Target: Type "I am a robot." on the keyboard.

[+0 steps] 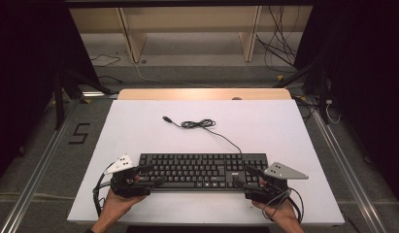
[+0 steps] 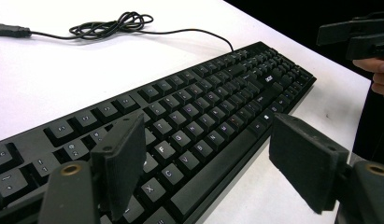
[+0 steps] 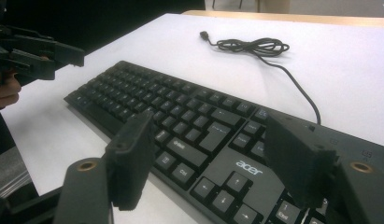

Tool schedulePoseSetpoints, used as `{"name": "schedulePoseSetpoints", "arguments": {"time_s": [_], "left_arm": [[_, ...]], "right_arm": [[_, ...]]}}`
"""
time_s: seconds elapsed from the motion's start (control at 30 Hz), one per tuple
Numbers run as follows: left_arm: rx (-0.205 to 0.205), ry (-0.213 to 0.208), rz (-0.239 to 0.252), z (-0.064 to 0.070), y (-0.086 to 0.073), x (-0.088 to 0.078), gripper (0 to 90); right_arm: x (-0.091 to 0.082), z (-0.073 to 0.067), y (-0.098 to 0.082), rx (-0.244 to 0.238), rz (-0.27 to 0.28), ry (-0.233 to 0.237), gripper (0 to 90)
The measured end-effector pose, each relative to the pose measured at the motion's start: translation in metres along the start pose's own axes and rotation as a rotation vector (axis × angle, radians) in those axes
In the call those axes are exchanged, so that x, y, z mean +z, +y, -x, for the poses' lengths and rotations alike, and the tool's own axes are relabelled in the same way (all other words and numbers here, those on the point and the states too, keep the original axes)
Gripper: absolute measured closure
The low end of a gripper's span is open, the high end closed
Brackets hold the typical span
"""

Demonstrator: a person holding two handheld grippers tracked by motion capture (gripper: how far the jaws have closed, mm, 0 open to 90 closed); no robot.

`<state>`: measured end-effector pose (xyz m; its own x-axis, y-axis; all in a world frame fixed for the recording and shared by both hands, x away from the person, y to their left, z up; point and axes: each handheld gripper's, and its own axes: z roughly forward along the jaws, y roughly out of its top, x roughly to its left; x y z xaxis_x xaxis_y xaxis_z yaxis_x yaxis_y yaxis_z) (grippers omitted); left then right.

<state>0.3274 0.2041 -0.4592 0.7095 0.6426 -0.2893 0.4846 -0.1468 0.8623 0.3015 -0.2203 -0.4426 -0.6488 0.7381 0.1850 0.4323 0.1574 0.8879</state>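
Observation:
A black keyboard lies flat near the front of the white table top. Its thin cable runs back to a loose coil and ends in a USB plug. My left gripper is at the keyboard's left end and stands open. In the left gripper view one jaw hangs over the keys and the other off the front edge, with neither pressing. My right gripper is open at the right end, its jaws held above the arrow keys and the logo.
A wooden strip runs along the table's far edge. Beyond it are shelf legs and loose floor cables. Metal rails flank the table. The person's hands come in at the front edge.

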Motion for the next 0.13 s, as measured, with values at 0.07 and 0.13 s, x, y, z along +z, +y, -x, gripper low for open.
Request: {"name": "schedulePoseSetpoints", "arguments": {"time_s": [0.07,0.13], "left_arm": [[0.0,0.001,0.001,0.0,0.0,0.0001,26.9],[0.0,0.001,0.0,0.0,0.0,0.0001,26.9]], "right_arm": [[0.0002,0.0,-0.0001,-0.003,0.0,-0.001,34.6],[0.0002,0.0,-0.0001,-0.003,0.0,-0.001,34.5]]}}
